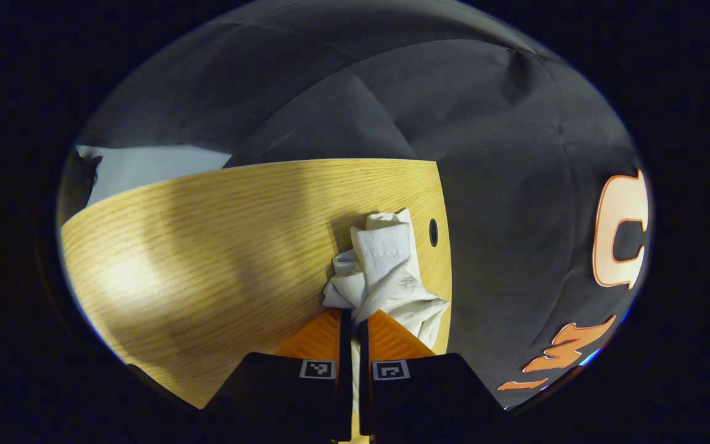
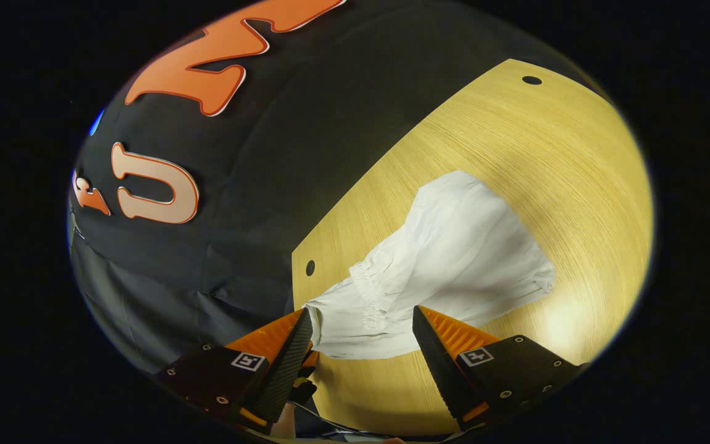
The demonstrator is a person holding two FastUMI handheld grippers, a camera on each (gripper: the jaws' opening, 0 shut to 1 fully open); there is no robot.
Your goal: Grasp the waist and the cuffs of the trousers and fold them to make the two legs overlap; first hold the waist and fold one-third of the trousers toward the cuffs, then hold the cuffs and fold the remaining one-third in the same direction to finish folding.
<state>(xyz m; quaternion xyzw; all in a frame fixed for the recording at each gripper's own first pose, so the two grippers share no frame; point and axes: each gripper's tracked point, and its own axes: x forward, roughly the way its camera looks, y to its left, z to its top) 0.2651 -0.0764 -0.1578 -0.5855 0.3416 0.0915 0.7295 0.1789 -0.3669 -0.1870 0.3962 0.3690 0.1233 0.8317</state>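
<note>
trousers (image 2: 453,259) on table (image 2: 577,185) | near its edge

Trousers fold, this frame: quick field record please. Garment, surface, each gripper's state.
garment: white trousers, lying on the table, gathered waistband toward the right gripper
surface: wooden table with small round holes near its edge
left gripper: fingers closed on a bunched part of the trousers near the table edge
right gripper: fingers spread, waistband end between them, not clamped
fold progress: cannot tell which fold stage; cloth is bunched in the left gripper view, spread flat in the right gripper view
backdrop: black cloth wall
</note>
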